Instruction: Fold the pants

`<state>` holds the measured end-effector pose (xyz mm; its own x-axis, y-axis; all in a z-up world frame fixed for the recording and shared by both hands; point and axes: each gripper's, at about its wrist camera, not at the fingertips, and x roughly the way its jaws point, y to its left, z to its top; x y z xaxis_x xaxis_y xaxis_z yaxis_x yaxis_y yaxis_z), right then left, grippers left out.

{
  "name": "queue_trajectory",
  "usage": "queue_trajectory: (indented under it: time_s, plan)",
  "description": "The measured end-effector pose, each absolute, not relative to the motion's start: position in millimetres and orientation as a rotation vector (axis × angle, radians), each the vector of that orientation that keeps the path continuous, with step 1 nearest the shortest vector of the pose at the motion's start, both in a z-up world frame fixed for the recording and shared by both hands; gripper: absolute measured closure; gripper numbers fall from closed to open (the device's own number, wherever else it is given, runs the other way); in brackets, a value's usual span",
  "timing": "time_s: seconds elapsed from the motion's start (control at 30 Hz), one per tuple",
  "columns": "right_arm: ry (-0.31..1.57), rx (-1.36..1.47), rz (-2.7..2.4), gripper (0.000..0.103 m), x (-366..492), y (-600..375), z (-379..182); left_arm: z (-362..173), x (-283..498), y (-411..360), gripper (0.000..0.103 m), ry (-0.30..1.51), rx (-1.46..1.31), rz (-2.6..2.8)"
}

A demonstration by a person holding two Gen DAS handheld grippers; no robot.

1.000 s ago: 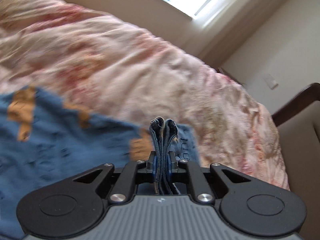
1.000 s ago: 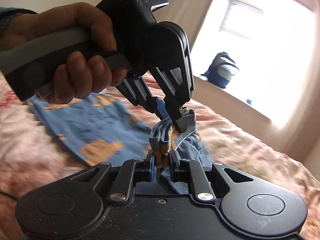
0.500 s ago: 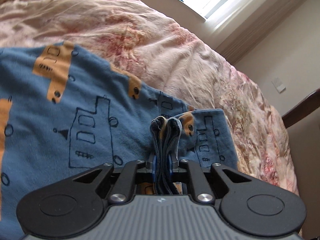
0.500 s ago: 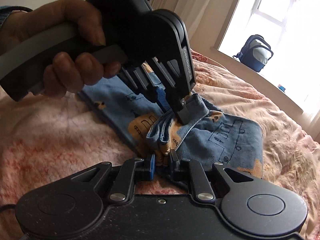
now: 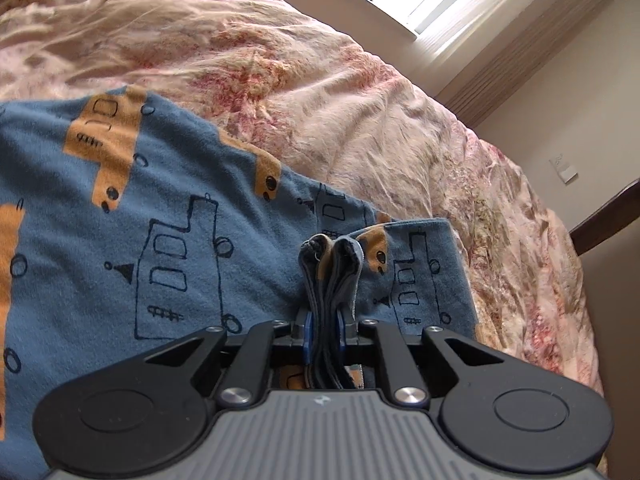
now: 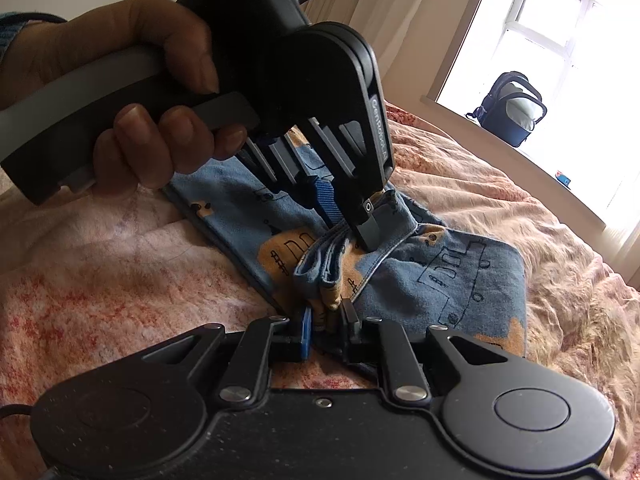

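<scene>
- The pants [image 5: 168,240] lie on the bed [image 5: 360,92], with their gathered edge brought over the flat part.
- Your left tongs [image 5: 324,320] and right tongs [image 6: 326,320] each pinch a bunch of that edge.
- Settle the edge square on the layer beneath before you release.
</scene>
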<state>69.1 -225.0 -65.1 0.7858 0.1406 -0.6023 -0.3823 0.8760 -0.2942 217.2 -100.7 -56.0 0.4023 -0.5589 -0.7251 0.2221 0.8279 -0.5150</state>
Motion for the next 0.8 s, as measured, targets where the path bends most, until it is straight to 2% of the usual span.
queue_trajectory:
  time_s: [0.33, 0.6, 0.8]
  plan:
    - [0.614, -0.414, 0.265, 0.087, 70, -213, -45, -24, 216, -89, 0.092, 1.012, -0.369, -0.524]
    - [0.534, -0.421, 0.336, 0.087, 73, -171, -14, 7, 219, -35, 0.093, 0.982, -0.37, -0.482]
    - [0.524, -0.41, 0.445, 0.087, 84, -135, -10, 5, 218, 12, 0.093, 0.994, -0.378, -0.403]
